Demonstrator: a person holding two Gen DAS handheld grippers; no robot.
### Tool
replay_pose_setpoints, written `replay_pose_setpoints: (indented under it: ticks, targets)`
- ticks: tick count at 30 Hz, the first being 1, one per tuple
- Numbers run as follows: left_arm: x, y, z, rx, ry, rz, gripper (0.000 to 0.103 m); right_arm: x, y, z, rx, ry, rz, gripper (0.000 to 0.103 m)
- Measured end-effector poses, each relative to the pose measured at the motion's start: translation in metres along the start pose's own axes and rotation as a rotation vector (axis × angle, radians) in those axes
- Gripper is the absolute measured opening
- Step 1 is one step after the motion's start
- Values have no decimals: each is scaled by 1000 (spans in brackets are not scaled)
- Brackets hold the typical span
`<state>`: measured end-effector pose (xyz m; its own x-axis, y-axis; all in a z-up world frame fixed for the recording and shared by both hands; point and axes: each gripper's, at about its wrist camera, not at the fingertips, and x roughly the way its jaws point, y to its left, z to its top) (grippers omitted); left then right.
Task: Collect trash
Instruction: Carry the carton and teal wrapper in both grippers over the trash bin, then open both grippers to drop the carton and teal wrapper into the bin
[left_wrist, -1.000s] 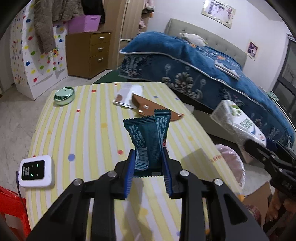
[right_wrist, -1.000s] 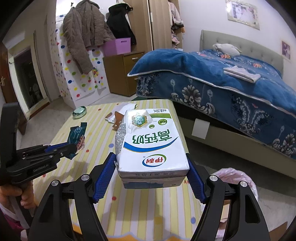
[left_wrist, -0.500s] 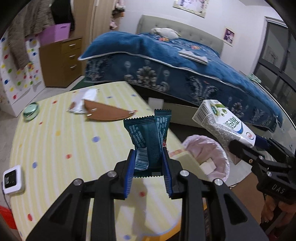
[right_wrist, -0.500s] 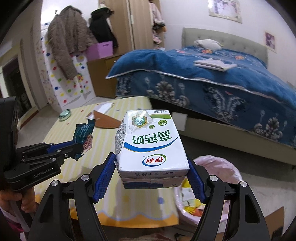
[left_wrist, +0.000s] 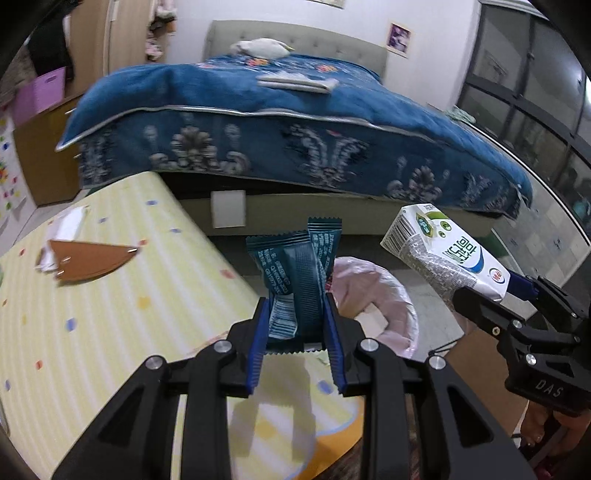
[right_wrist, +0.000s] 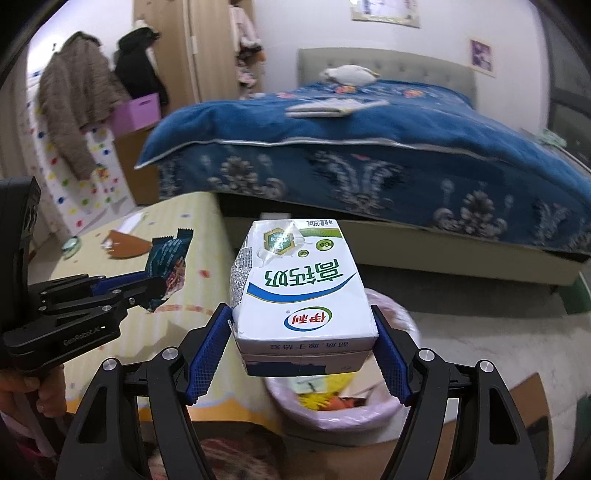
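My left gripper (left_wrist: 297, 332) is shut on a dark teal snack wrapper (left_wrist: 295, 269) and holds it over the table's right edge, in front of the pink-lined trash bin (left_wrist: 399, 306). My right gripper (right_wrist: 303, 350) is shut on a white milk carton (right_wrist: 299, 295) and holds it above the same bin (right_wrist: 384, 410), which has scraps inside. The carton (left_wrist: 447, 254) and right gripper (left_wrist: 495, 306) also show at the right of the left wrist view. The left gripper (right_wrist: 147, 288) with the wrapper (right_wrist: 168, 266) shows at the left of the right wrist view.
The yellow striped table (left_wrist: 110, 295) carries a brown paper piece (left_wrist: 88, 258) and white paper (left_wrist: 70, 225). A bed with a blue quilt (left_wrist: 295, 122) stands behind. A cardboard sheet (right_wrist: 517, 417) lies on the floor by the bin.
Both grippers have swung right, away from the table's middle, towards the bin. The wrapper and carton stay held. The bin is now nearer and partly under the carton.
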<state>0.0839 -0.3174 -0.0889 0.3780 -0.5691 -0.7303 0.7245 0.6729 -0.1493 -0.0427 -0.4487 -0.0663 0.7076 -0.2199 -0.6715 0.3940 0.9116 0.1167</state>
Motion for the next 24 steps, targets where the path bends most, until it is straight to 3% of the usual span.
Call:
replay_pose_setpoints:
  ticks: [7,14,16,18,20,24]
  targets:
    - [38,-38,12,73,52,-56,29,15,-38,-7,74,35,-74,73]
    - [77,-53,26,88,101,-86,29,41,-62,-7,116,59,-84,73]
    - [86,-55,29,94,117,-91,34,50,-69,-4,129,60,-85,73]
    - [92,-55,30,99,122,-84,56,55,-75,-2,150,57,-68,74]
    - [92,-53,30,100,117,-82,65,57,-79,0,170,56,-68,79]
    - [82,-43,27,91,105,-62,67,46,-82,1,192,35,-75,80]
